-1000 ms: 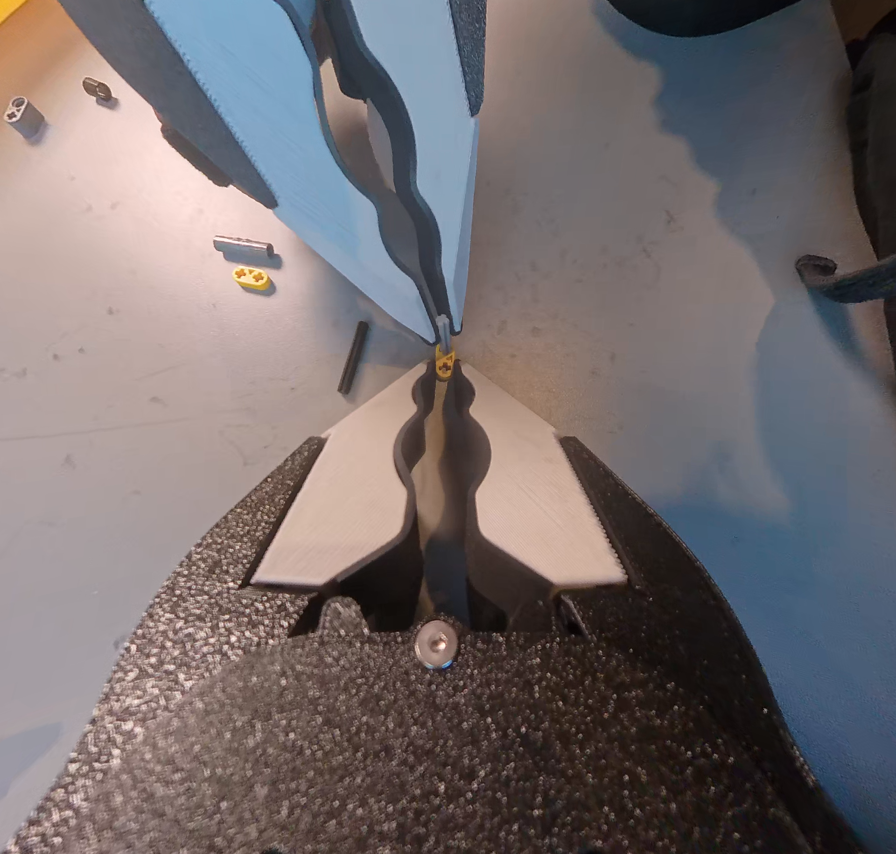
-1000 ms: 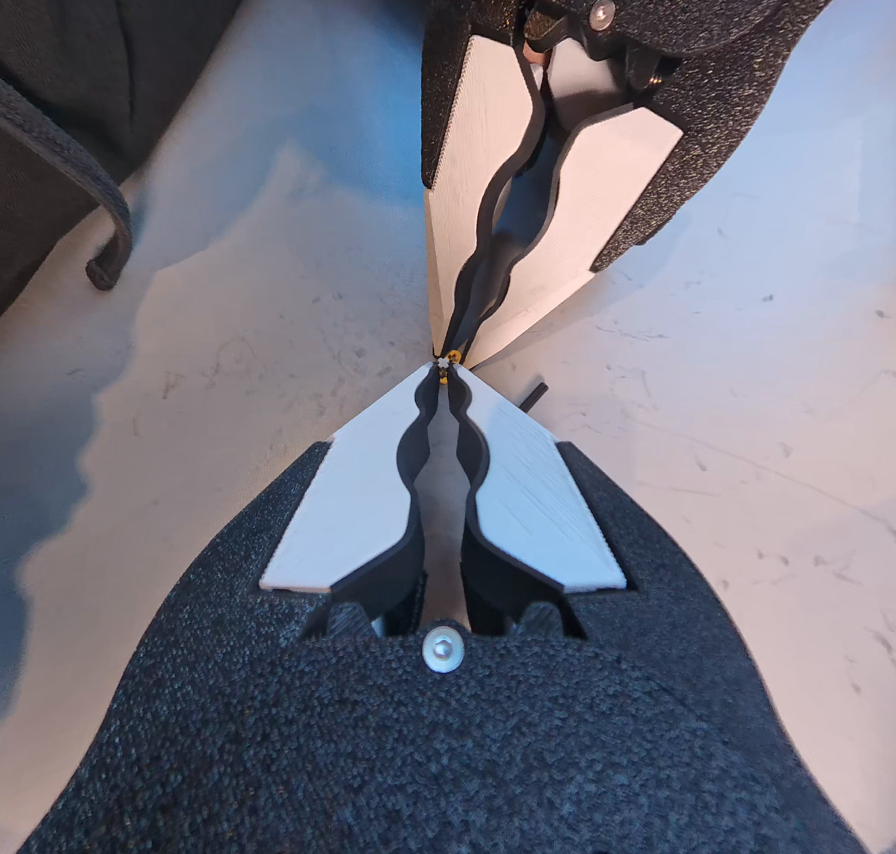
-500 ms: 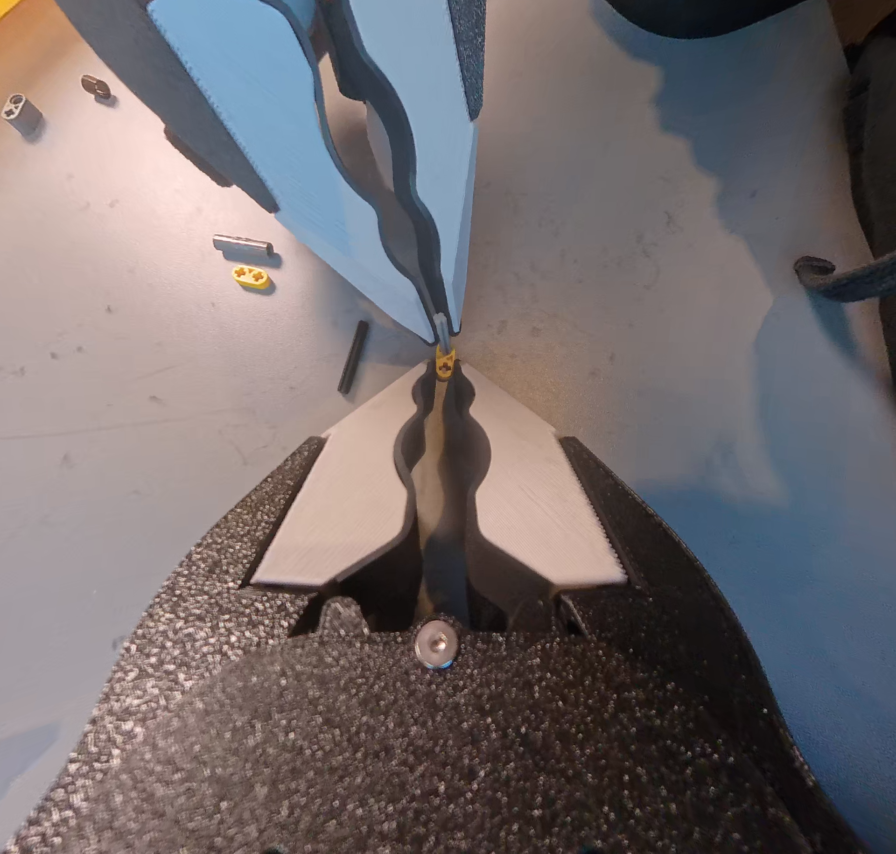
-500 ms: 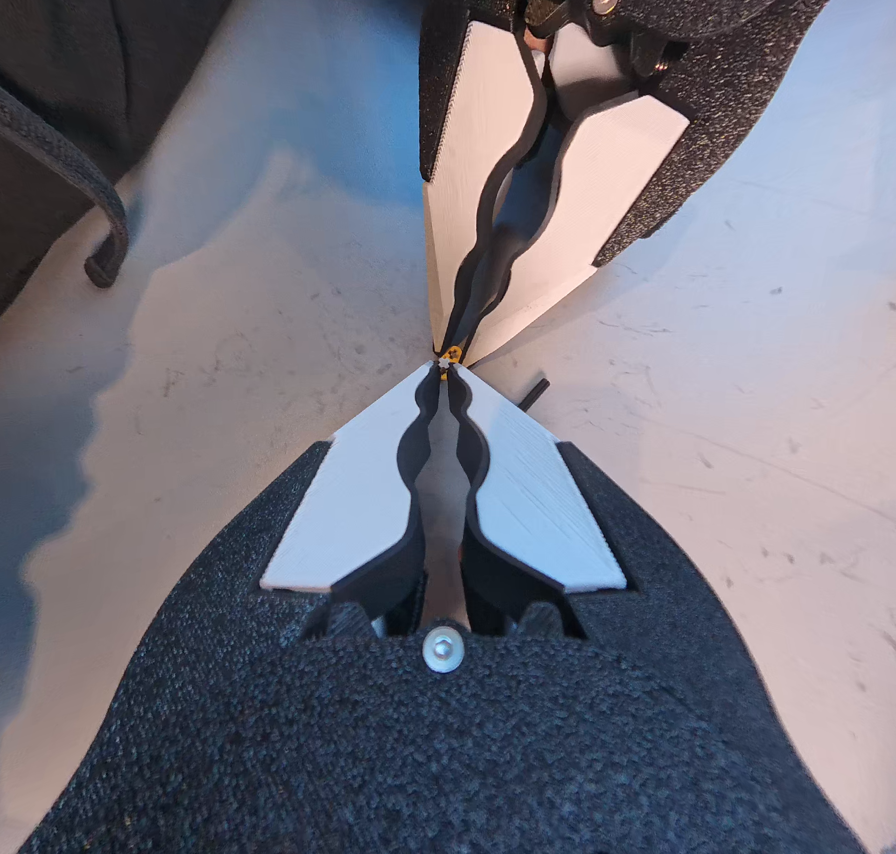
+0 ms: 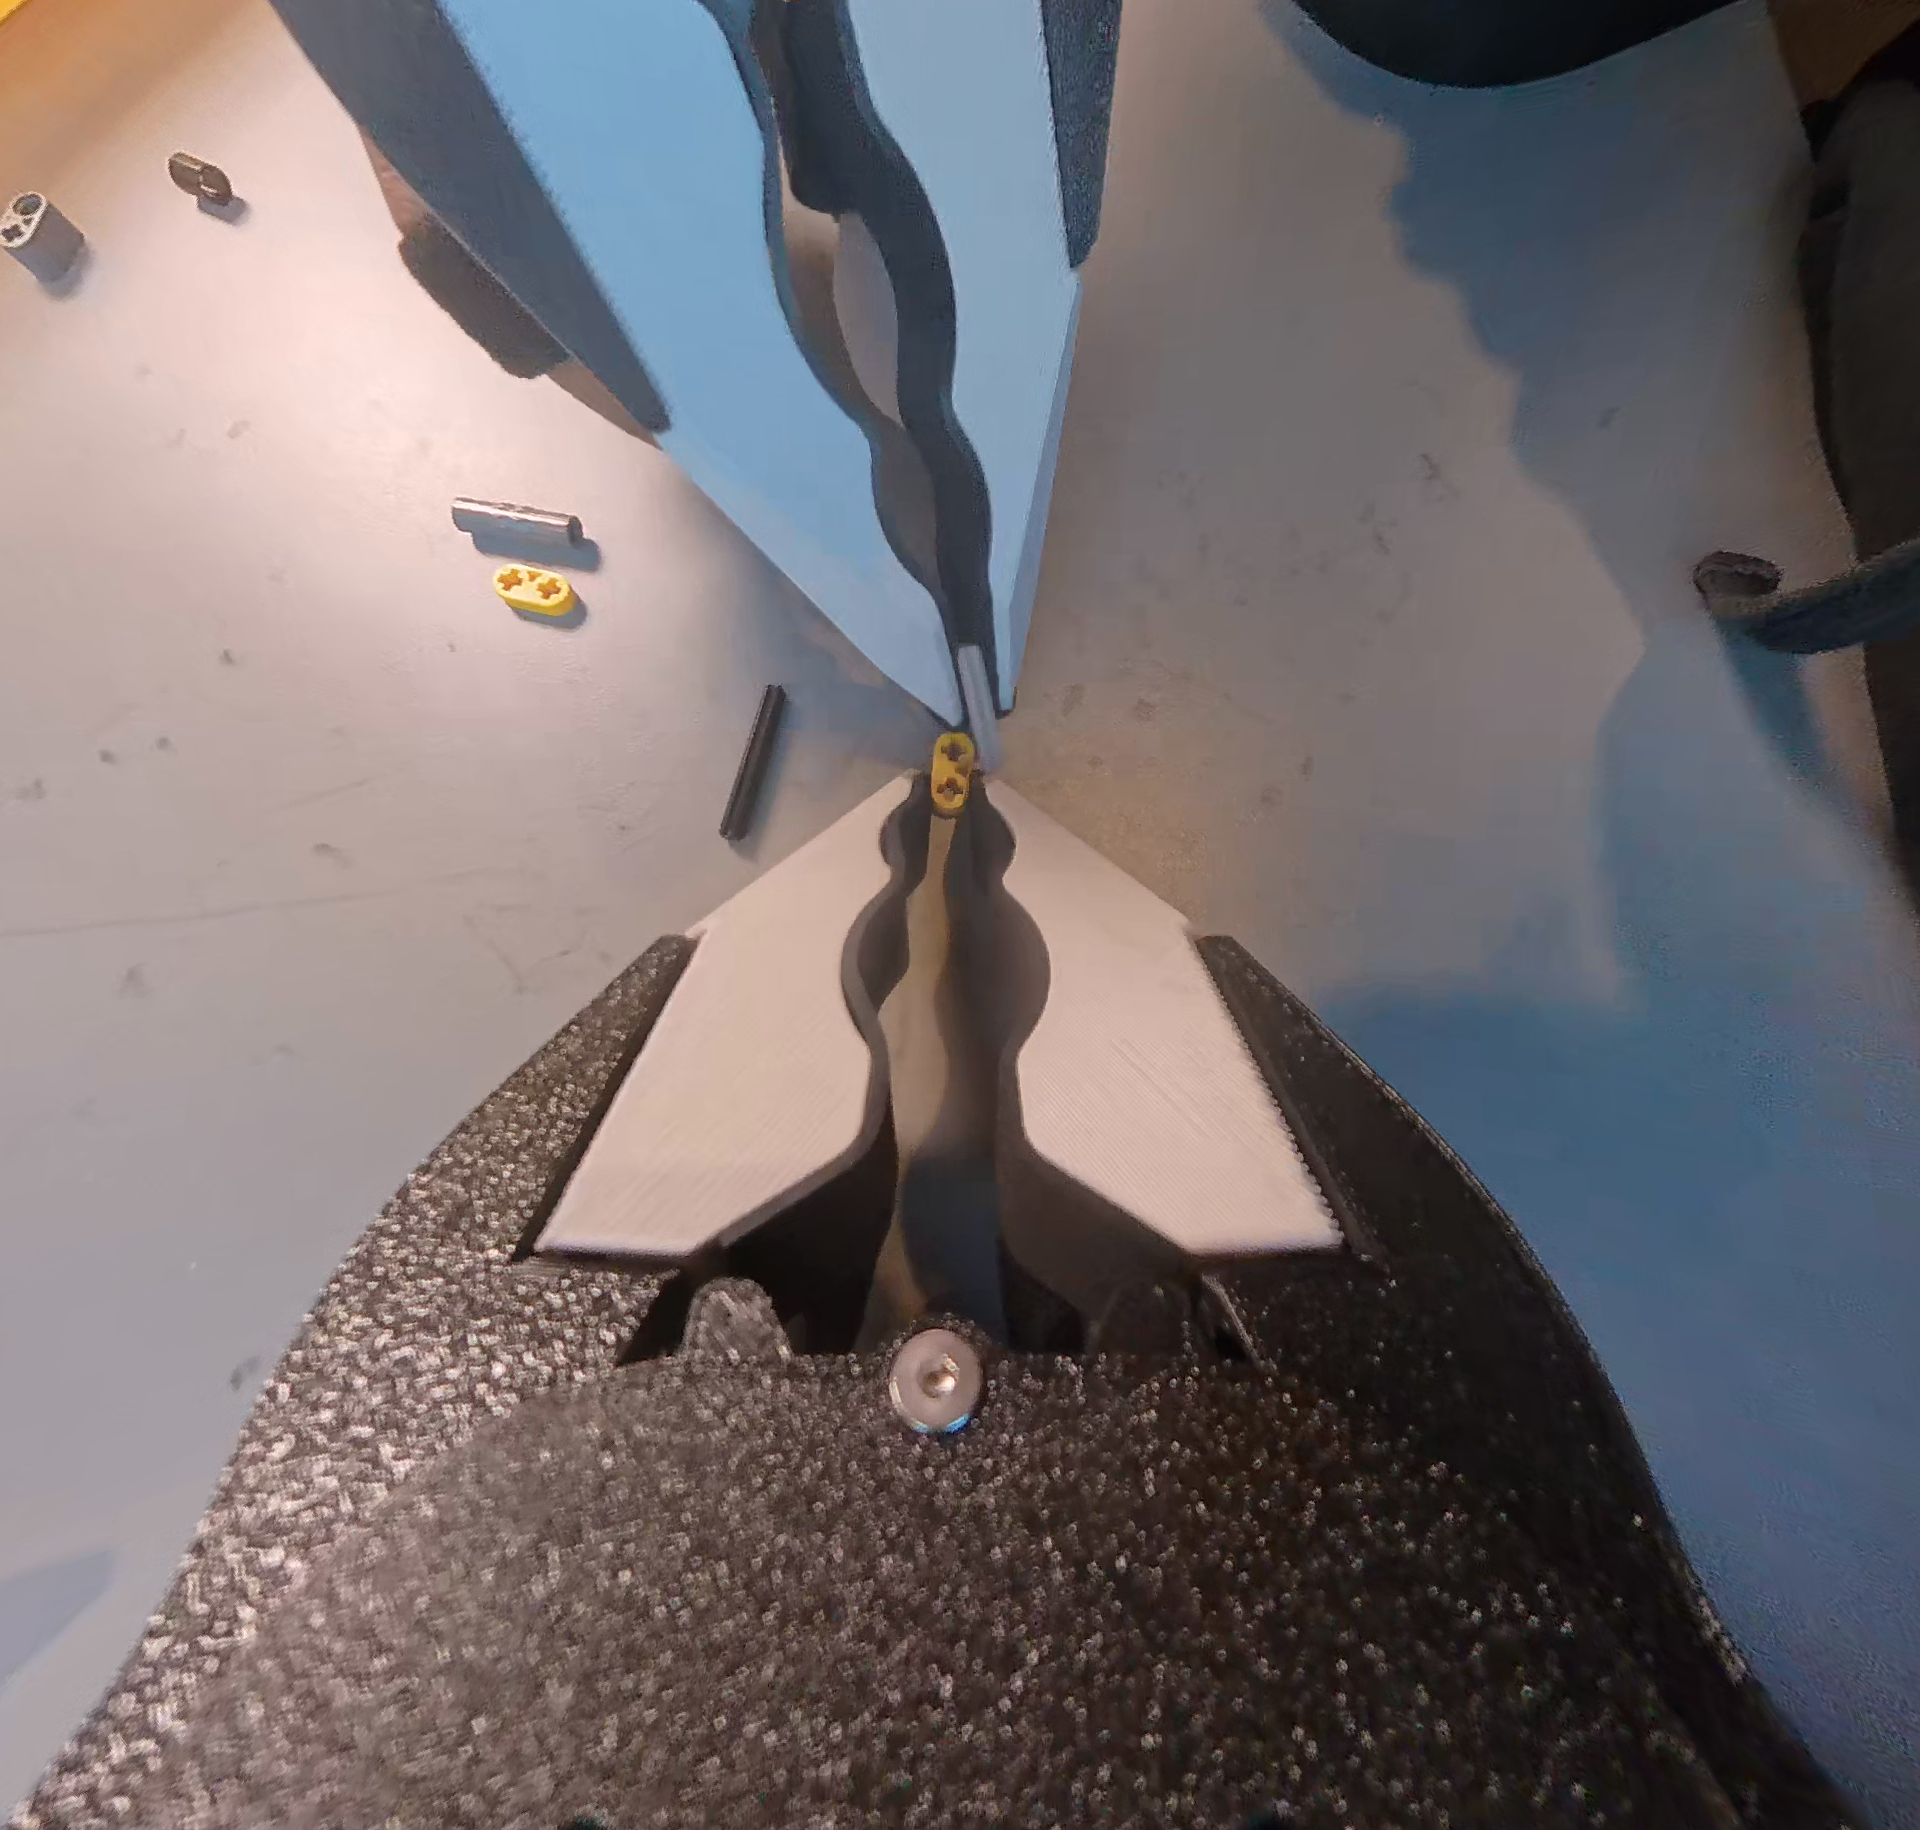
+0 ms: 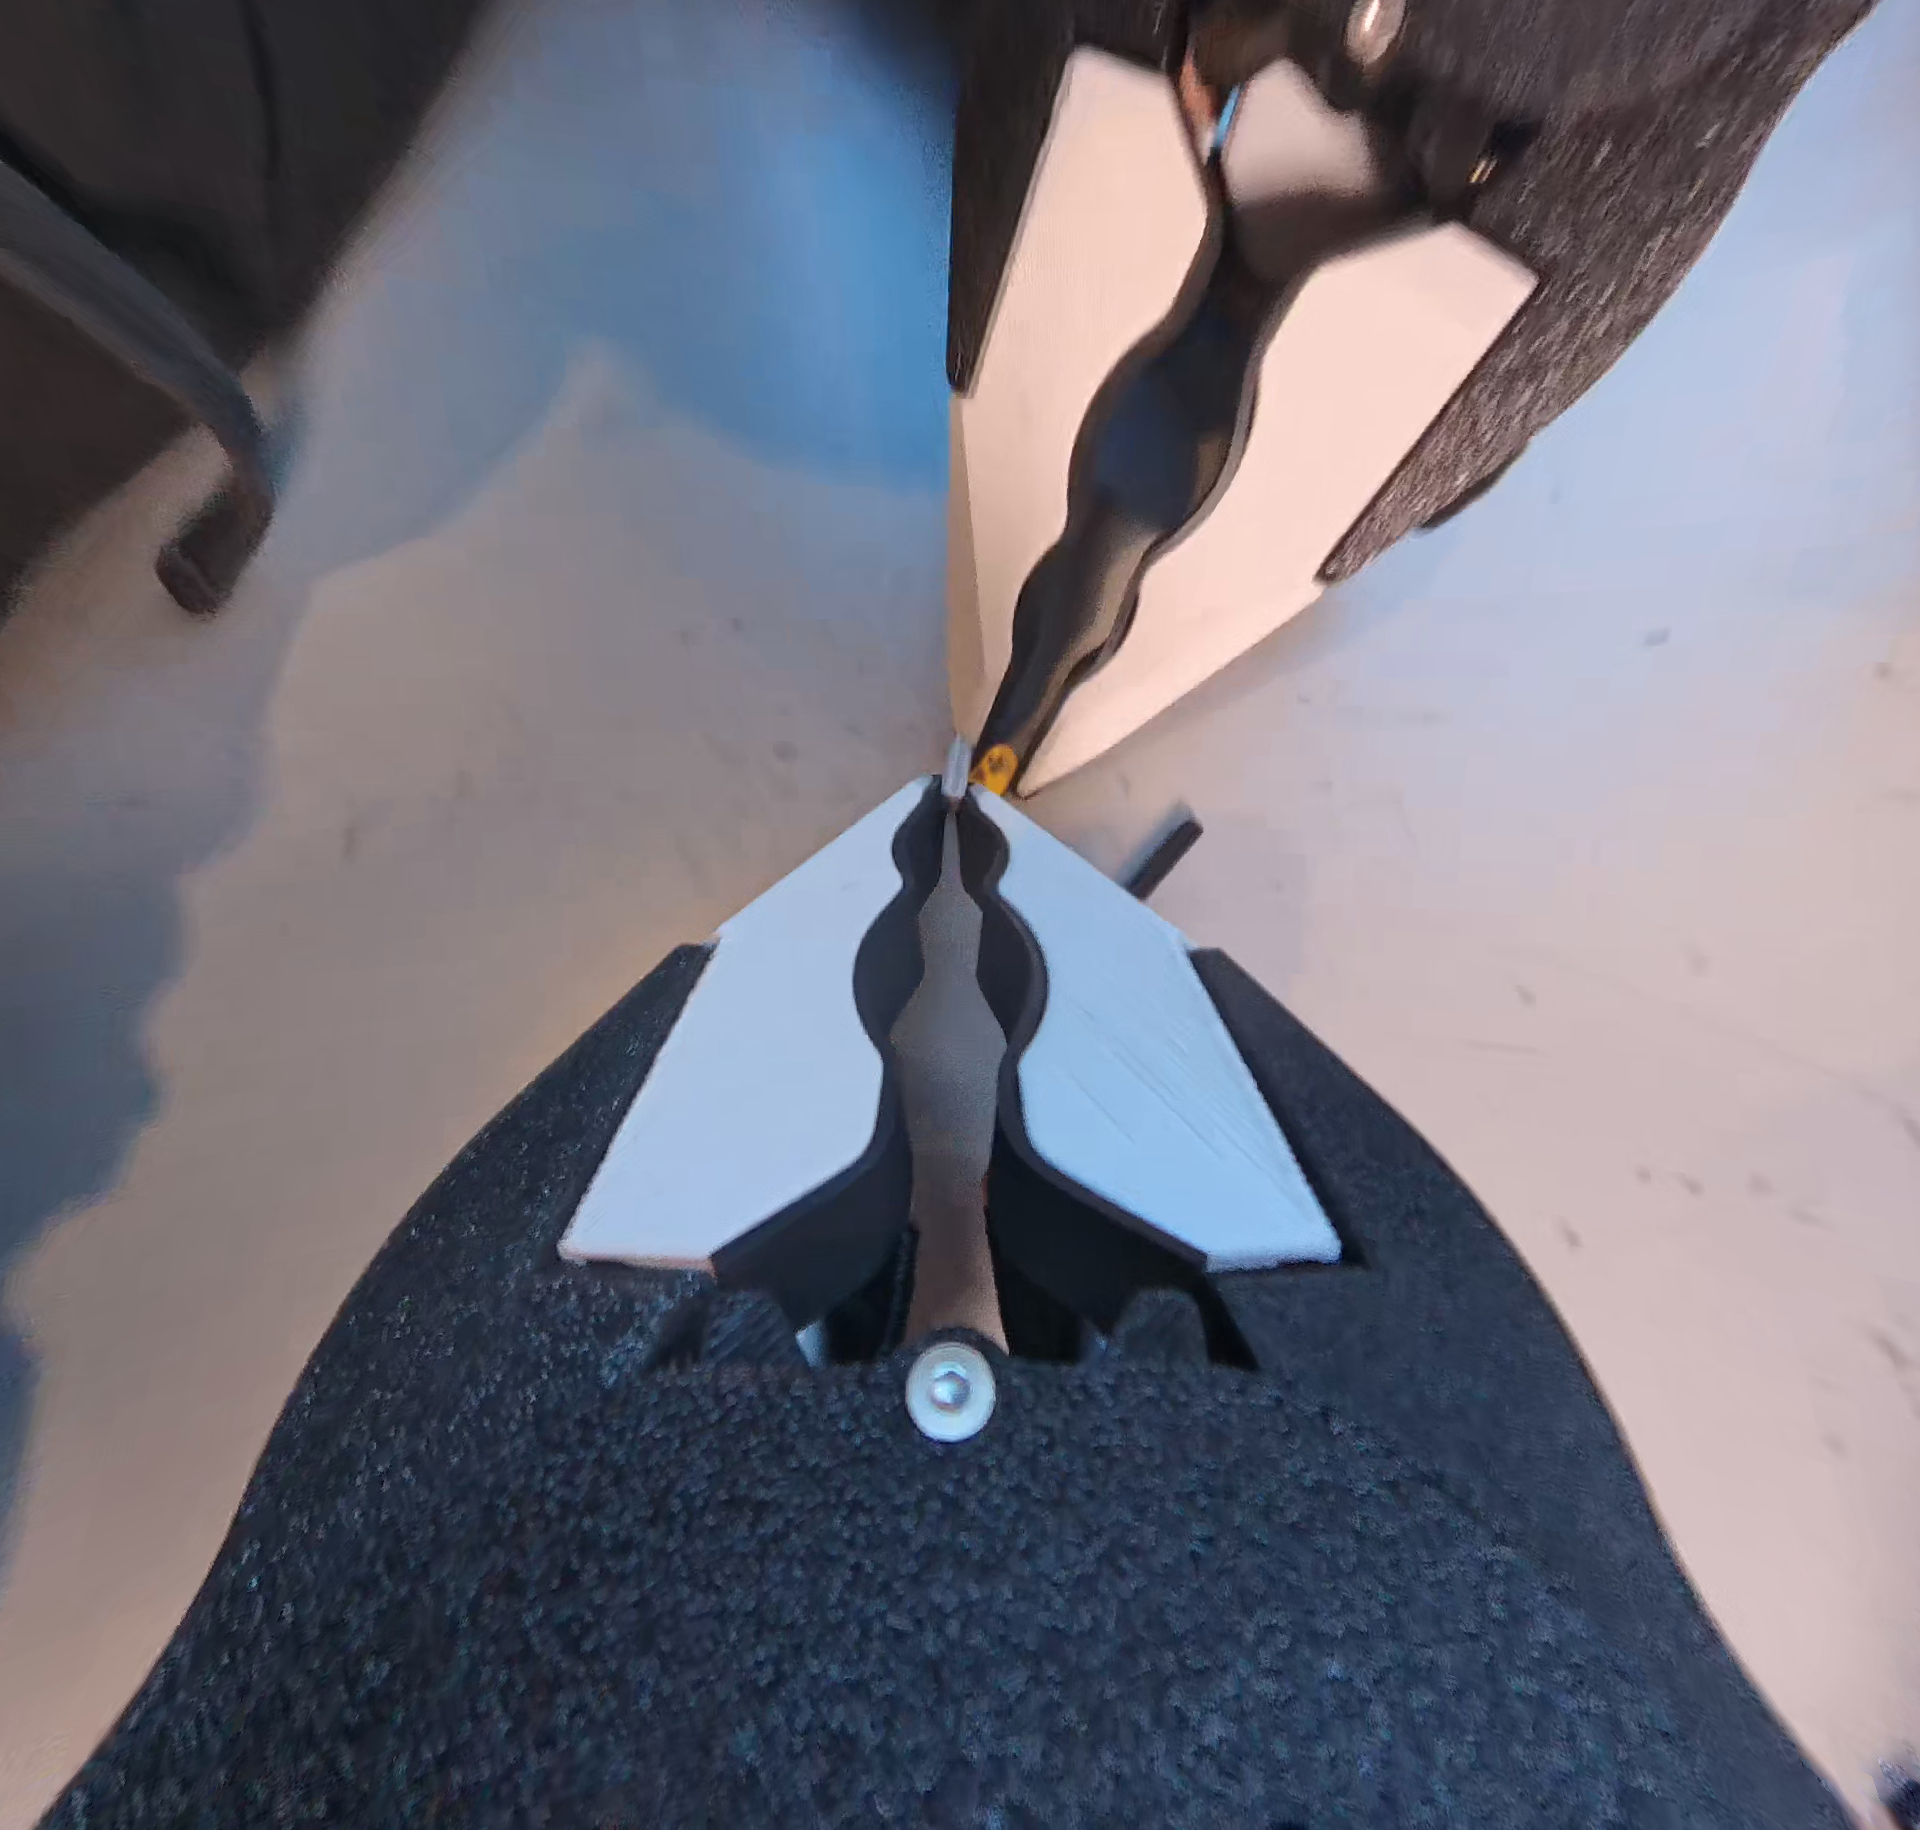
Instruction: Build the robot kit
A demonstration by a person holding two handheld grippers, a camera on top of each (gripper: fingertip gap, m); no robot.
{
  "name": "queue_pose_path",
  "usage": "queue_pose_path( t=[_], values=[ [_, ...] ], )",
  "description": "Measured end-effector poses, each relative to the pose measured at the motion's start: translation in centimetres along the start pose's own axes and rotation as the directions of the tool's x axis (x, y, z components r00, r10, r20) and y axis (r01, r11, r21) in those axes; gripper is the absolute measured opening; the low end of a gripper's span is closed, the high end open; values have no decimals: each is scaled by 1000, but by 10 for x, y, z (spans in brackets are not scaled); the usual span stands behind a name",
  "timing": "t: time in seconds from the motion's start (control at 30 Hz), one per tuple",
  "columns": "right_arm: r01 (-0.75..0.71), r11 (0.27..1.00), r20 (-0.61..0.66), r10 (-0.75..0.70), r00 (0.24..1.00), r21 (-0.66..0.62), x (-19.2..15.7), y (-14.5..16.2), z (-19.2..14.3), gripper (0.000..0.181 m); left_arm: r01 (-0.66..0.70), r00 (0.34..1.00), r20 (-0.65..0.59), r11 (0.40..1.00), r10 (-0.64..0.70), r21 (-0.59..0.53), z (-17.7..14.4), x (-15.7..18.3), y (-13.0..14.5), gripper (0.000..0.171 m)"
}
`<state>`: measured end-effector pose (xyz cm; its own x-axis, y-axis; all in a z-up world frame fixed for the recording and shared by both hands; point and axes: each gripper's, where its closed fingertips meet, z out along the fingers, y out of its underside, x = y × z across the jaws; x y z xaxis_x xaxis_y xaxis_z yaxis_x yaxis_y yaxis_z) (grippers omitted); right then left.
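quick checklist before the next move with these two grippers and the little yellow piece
1. Left gripper shut on the yellow two-hole link: ok.
2. Right gripper shut on the grey pin: ok.
3. Pin tip lined up with a hole in the link: not ok, it sits beside the link's upper end.
4. Pin already seated in the link: cannot tell.
5. Loose black axle clear of both grippers: ok.
6. Spare yellow link and grey pin on the table apart from the work: ok.

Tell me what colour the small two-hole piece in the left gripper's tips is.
Yellow. The two-hole piece shows best in the left wrist view, pinched in the left gripper.
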<state>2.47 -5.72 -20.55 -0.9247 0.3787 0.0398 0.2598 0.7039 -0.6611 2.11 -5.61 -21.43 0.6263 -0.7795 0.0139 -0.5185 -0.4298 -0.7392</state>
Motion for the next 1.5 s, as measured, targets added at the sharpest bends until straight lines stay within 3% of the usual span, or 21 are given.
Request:
queue_pose_path(
  t=[0.03,0.37,0.53,0.9,1.1,1.23,1.5],
  values=[
    [9,999,-5,-9,1000,-46,1,9,2,2,1,1000,2,1000,-1,0,0,0,0,6],
    [-123,988,-57,129,990,97,15,4,-12,2,28,1000,-13,1000,-28,2,-1,1,0,6],
    [-162,972,-149,187,971,169,19,-3,-25,2,85,996,-32,996,-84,19,-6,0,0,28],
    [-228,930,-261,306,916,289,14,-17,-27,3,134,991,-39,986,-131,96,-14,1,-11,29],
    [-213,933,-306,301,903,290,18,-23,-19,3,156,988,-19,975,-154,157,-19,-1,-21,25],
    [-199,936,-318,290,903,289,19,-25,-18,3,128,991,15,980,-132,151,-16,-2,-20,8],
    [-198,926,-318,303,898,322,21,-25,-21,3,132,991,15,977,-136,170,-17,-4,-23,5]
  ],
)
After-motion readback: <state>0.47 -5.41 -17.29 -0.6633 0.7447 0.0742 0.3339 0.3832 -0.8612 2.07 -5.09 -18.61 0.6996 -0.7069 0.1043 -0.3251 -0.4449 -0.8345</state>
